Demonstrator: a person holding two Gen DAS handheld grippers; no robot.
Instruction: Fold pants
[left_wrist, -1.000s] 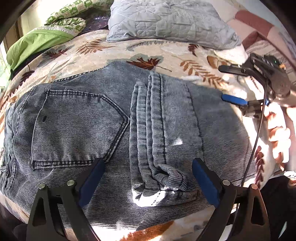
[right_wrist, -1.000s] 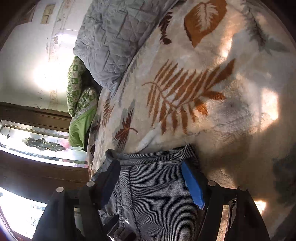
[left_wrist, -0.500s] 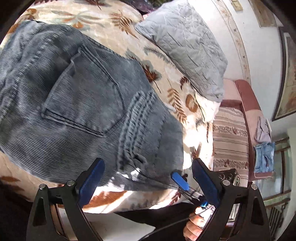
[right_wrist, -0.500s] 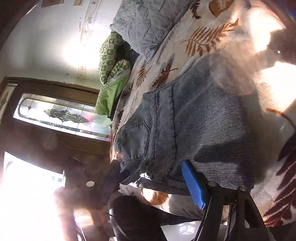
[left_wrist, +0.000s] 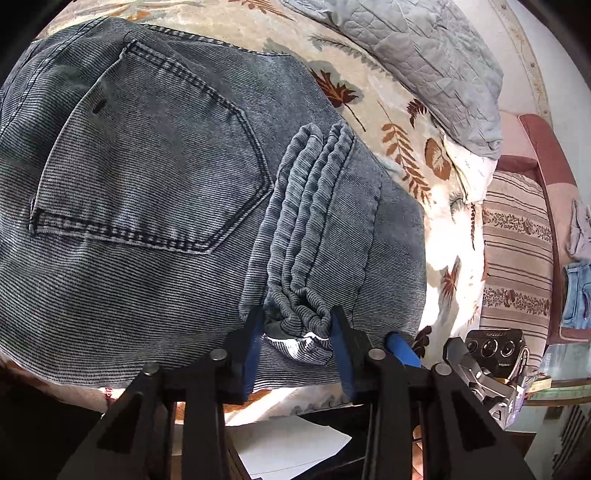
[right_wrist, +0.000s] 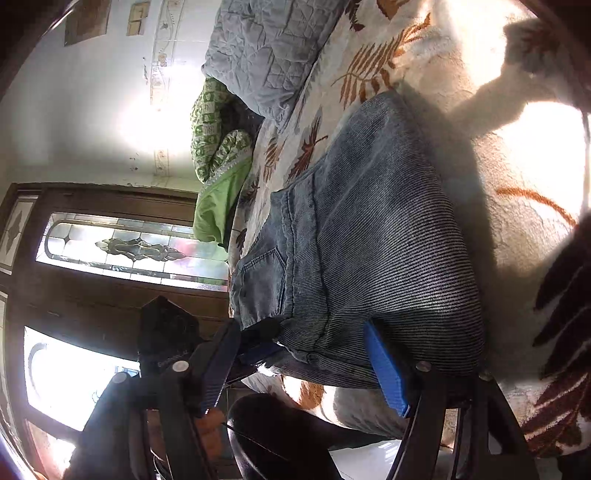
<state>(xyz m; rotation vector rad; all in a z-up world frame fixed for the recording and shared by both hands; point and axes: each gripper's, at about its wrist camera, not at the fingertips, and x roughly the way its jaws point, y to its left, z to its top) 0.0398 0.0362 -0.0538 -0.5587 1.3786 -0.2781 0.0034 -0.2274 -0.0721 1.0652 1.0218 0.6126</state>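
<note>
on the leaf-print bed (left_wrist: 369, 96), in the left wrist view, the pants (left_wrist: 155, 192) are lying folded; the left gripper (left_wrist: 295, 339) jaws have just been closing and are clenching the thick, soft bunched hem. in the right wrist view, the right gripper (right_wrist: 306, 354) jaws are standing released, straddling the heavy denim's near edge.

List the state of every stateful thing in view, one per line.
jeans: folded, flat on the bed, back pocket up
bunched waistband end: between the left pads, near edge
left gripper: jaws just closed in, pinching the bunched waistband end
right gripper: open, jeans' near edge between its jaws, not pressed
grey quilted pillow: lying at the head of the bed
leaf-print blanket: spread under the jeans
</note>
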